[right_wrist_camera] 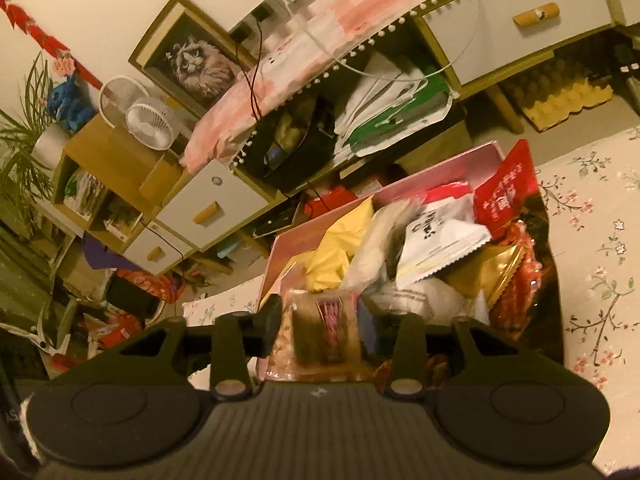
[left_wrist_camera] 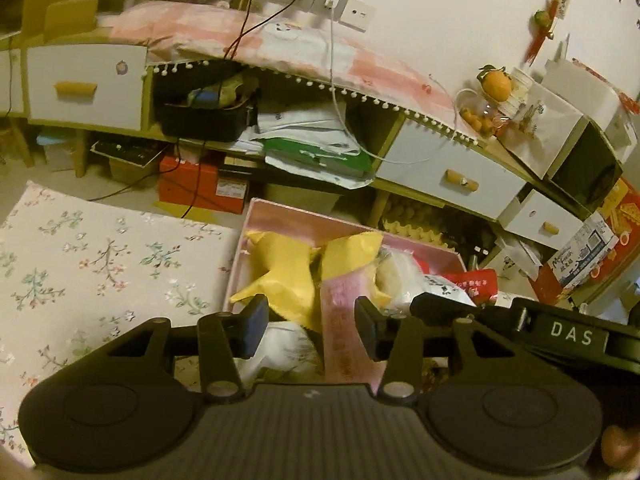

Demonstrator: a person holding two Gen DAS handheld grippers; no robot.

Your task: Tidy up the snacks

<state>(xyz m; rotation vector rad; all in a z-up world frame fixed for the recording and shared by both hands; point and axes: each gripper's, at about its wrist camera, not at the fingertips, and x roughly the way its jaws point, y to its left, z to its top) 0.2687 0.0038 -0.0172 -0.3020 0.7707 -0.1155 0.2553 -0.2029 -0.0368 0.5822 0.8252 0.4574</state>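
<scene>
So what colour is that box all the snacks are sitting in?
Pink. The box shows it best in the left wrist view, along its far wall behind the yellow packets.

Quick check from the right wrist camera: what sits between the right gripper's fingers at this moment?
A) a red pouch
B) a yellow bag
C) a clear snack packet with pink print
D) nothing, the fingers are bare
C: in the right wrist view the right gripper has a clear snack packet with pink print filling the gap between its fingers, over the pink box; whether it is clamped is unclear.
</scene>
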